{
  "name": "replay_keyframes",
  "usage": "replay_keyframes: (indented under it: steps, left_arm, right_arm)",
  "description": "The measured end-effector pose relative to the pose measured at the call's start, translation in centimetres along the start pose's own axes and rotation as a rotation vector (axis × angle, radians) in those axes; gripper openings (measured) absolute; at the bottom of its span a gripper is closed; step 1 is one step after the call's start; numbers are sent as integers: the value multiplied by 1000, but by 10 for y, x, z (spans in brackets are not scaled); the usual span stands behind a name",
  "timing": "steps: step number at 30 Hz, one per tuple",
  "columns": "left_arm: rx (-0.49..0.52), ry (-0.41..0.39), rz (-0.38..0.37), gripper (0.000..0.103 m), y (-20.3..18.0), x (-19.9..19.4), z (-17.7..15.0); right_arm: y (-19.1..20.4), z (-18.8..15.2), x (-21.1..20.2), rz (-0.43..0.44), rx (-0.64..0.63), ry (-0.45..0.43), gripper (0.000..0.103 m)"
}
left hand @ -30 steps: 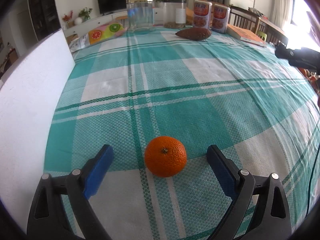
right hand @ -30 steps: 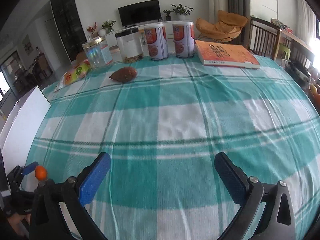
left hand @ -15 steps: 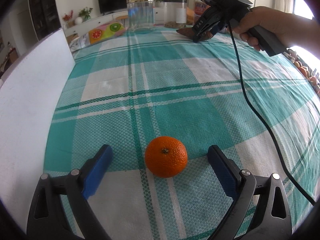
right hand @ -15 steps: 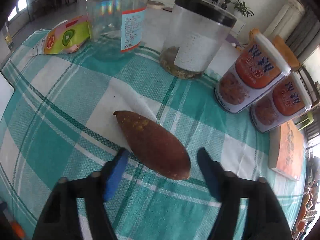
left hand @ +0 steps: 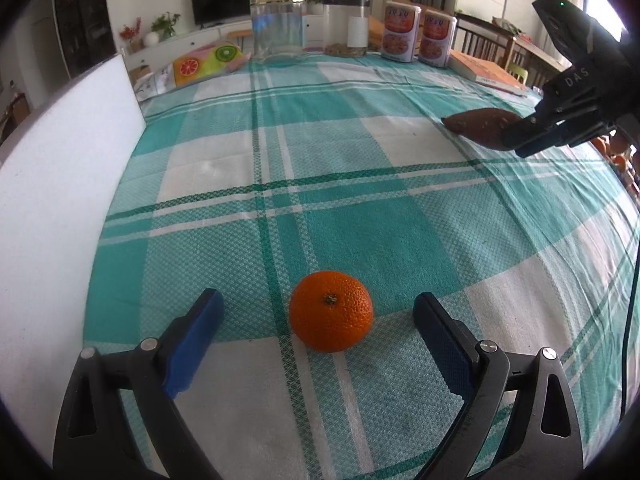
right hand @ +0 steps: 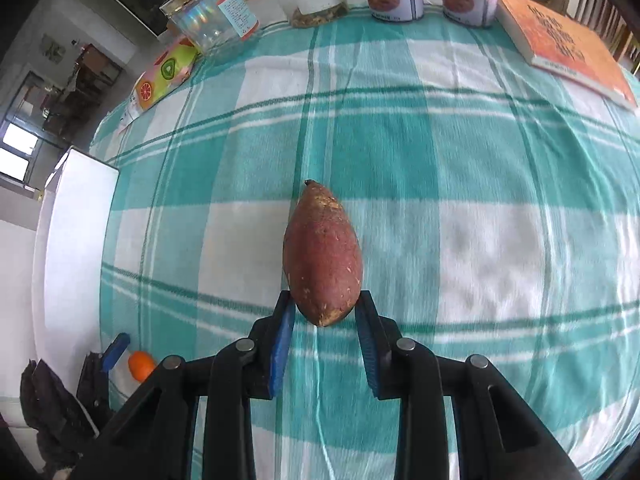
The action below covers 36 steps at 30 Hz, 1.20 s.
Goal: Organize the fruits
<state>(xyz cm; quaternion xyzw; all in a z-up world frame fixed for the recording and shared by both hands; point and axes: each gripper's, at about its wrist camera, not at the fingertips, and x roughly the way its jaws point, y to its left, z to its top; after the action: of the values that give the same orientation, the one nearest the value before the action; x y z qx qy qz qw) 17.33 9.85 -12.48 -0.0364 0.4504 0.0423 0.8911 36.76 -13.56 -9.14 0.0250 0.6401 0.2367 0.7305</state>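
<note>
An orange (left hand: 331, 312) rests on the teal plaid tablecloth (left hand: 360, 216) between the wide-apart blue fingers of my left gripper (left hand: 317, 298), which is open and not touching it. A reddish-brown sweet potato (right hand: 322, 256) sticks out forward from my right gripper (right hand: 325, 300), whose jaws are closing tight on its near end, both pads pressed against it. It hangs above the cloth. The left wrist view shows that sweet potato (left hand: 480, 128) held at the right side by the right gripper (left hand: 528, 136). The right wrist view catches the orange (right hand: 141, 365) at the lower left.
A white board (left hand: 60, 200) runs along the table's left edge. At the far end stand a clear jar (left hand: 278, 28), a second jar (left hand: 347, 28), two cans (left hand: 400, 36), a fruit-print pack (left hand: 204, 62) and an orange book (right hand: 560, 44). More oranges (left hand: 616, 148) lie past the right edge.
My right gripper went to the sweet potato by the far jars, shut on it and carried it nearer, off to the right. The left gripper and the orange stayed put.
</note>
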Motion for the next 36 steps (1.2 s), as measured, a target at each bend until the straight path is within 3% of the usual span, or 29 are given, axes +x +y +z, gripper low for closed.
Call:
replay_keyframes:
  steps: [3,5,9,11,12,13,16,17,19,21,23,25,26,29,31,34,36]
  left_arm:
    - [-27,27,-109,96,12,-12,-5]
    - [-56,11,-166,96,18,-16,-6]
    - [-31,17,-176,93,11,-12,0]
    - [-13,7,-151,80,8,-11,0]
    - [9,-2,-114,65,6,-10,0]
    - [28,-5,-90,52,5,-10,1]
    - [19,-6,-94,34,8,-8,5]
    - [11,-10,-95,34,10,-9,6]
    - [1,-22,-96,32,10,-11,5]
    - [-23,-34,-131,32,9,-19,4]
    - [-52,-46,-182,32,8,-34,1]
    - [-114,-55,-283,32,12,-58,-5]
    - [-147,-59,-338,32,16,-73,-8]
    - [-219,-93,-475,32,31,-130,-20]
    - [-255,-142,-505,32,51,-170,-23]
    - [-307,-227,-404,32,96,-214,-23]
    - [-344,-243,-281,32,133,-221,-22]
  right_arm:
    - [-15,-46,-14,78,69,-4,31]
    - [-19,-67,-16,68,78,-7,31]
    - [-14,-75,-6,19,44,4,31]
    - [-8,-74,-1,-22,2,26,31]
    - [-5,-74,1,-41,-17,40,32]
    - [-2,-70,3,-59,-32,48,37]
    - [3,-62,-3,-99,-58,29,89]
    - [5,-59,-6,-100,-70,19,90]
    - [8,-53,-6,-102,-99,28,89]
    - [14,-47,4,-111,-129,57,74]
    - [16,-43,18,-121,-124,70,41]
    - [16,-45,16,-107,-98,28,41]
    - [16,-49,12,-67,-77,2,41]
    - [25,-64,-5,197,24,-63,41]
    - [52,-76,-15,371,45,-80,41]
    - [119,-84,-19,595,24,-74,41]
    - [174,-86,-22,652,-54,-66,41]
